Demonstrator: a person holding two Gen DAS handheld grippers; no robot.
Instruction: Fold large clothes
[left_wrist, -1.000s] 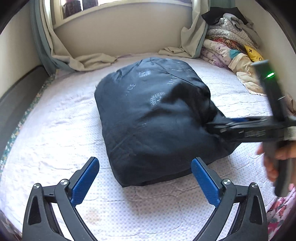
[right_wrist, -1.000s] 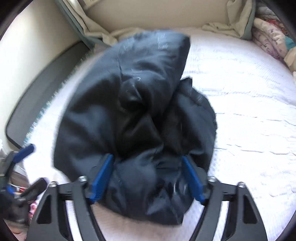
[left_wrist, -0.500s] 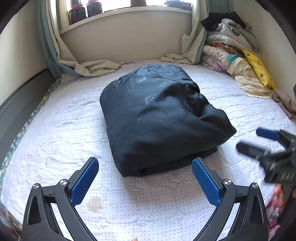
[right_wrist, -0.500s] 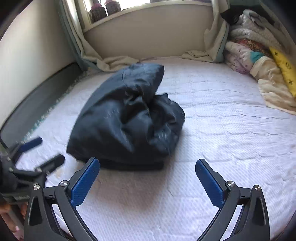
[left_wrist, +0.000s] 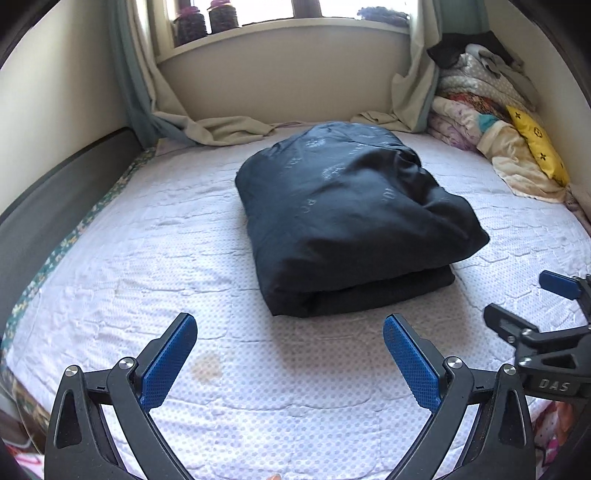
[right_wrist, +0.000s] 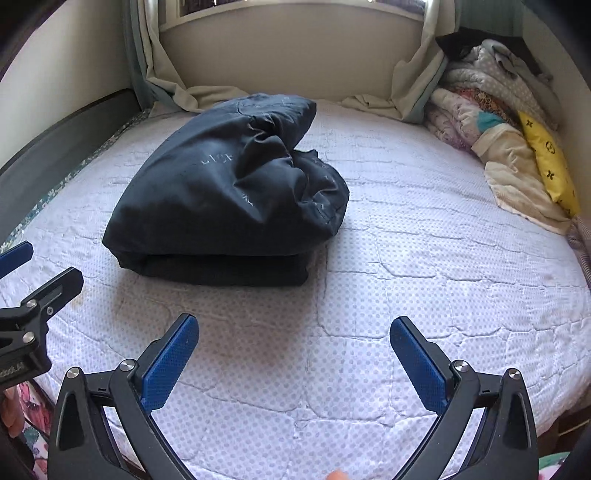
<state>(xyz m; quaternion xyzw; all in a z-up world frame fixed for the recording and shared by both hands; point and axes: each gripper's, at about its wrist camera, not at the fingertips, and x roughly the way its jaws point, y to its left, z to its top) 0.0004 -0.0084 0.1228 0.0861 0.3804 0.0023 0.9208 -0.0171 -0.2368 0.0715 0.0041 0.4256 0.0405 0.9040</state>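
Here the folded dark garment lies mid-mattress, at twelve o'clock from the left gripper. Both the left and the right gripper gape wide, empty, over bare mattress, clear of the cloth.

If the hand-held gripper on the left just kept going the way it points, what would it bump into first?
Probably the white quilted mattress. The left hand-held gripper, wide open, angles downward at bare bedding short of the folded dark blue garment, though depth is hard to judge.
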